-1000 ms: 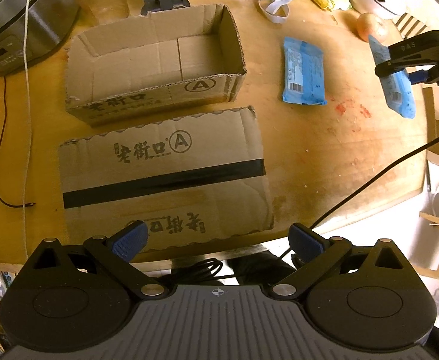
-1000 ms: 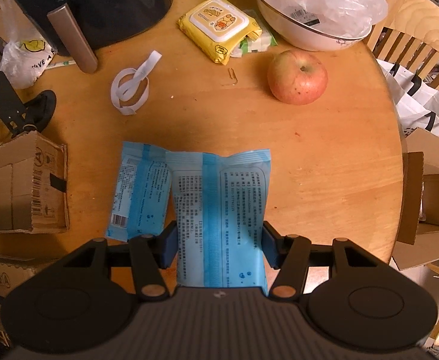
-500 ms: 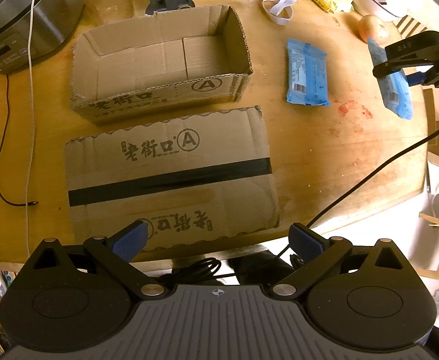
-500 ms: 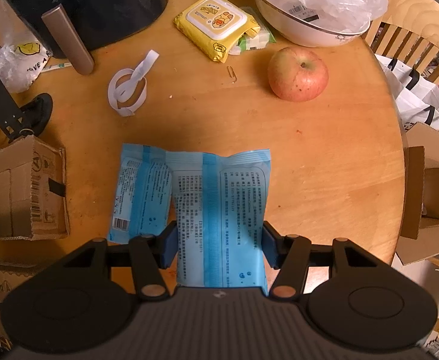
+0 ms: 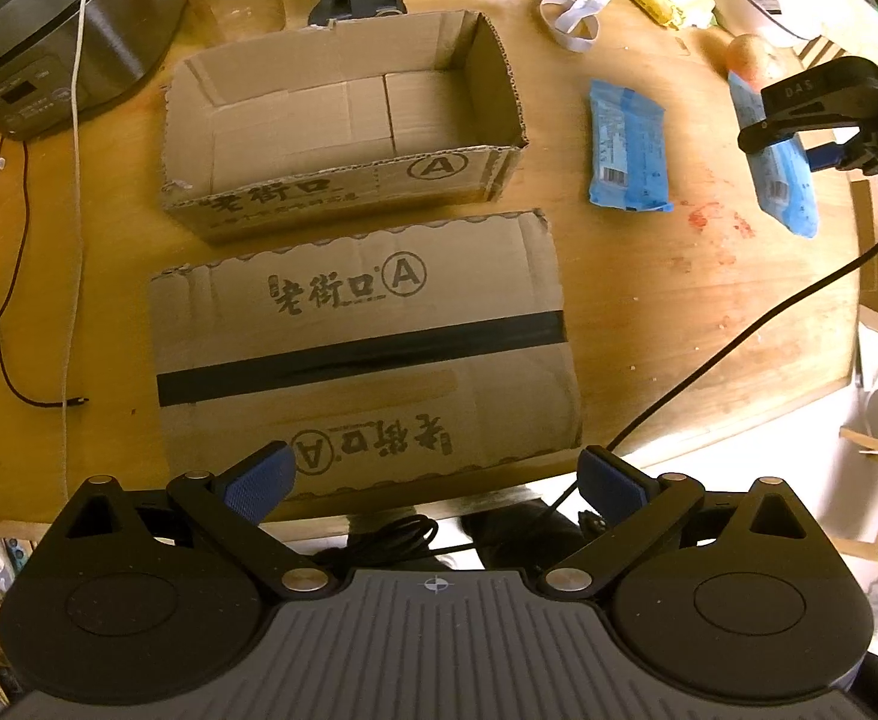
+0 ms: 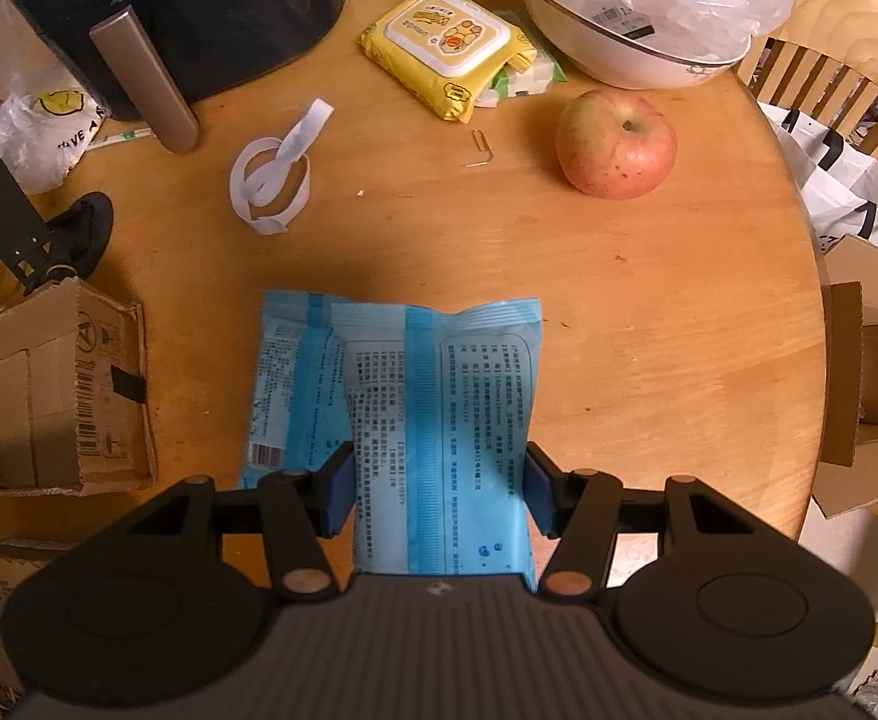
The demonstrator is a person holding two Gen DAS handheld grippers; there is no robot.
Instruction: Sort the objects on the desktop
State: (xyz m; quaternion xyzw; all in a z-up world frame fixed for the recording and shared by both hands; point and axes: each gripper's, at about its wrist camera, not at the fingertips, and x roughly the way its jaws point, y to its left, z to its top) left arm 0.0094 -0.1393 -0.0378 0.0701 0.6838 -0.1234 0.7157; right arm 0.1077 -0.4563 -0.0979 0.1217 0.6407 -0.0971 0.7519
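My right gripper (image 6: 439, 495) is shut on a blue wet-wipe packet (image 6: 445, 420) and holds it above the round wooden table (image 6: 649, 312). The gripper and its packet also show in the left wrist view (image 5: 781, 180) at the far right. A second blue packet (image 6: 294, 384) lies flat on the table just left of the held one; it also shows in the left wrist view (image 5: 628, 147). An open cardboard box (image 5: 342, 120) stands left of it. My left gripper (image 5: 435, 477) is open and empty over a closed taped box (image 5: 360, 348).
An apple (image 6: 616, 144), a yellow wipes pack (image 6: 454, 51), a white bowl with a plastic bag (image 6: 637, 30) and a white strap loop (image 6: 273, 177) lie at the back. A black air fryer (image 6: 168, 18) stands back left. A cooker (image 5: 36, 42) and cables sit at the left.
The right gripper has lifted and drawn back slightly with the packet still in it. The left gripper's view has shifted a little toward the boxes; its jaws stay open.
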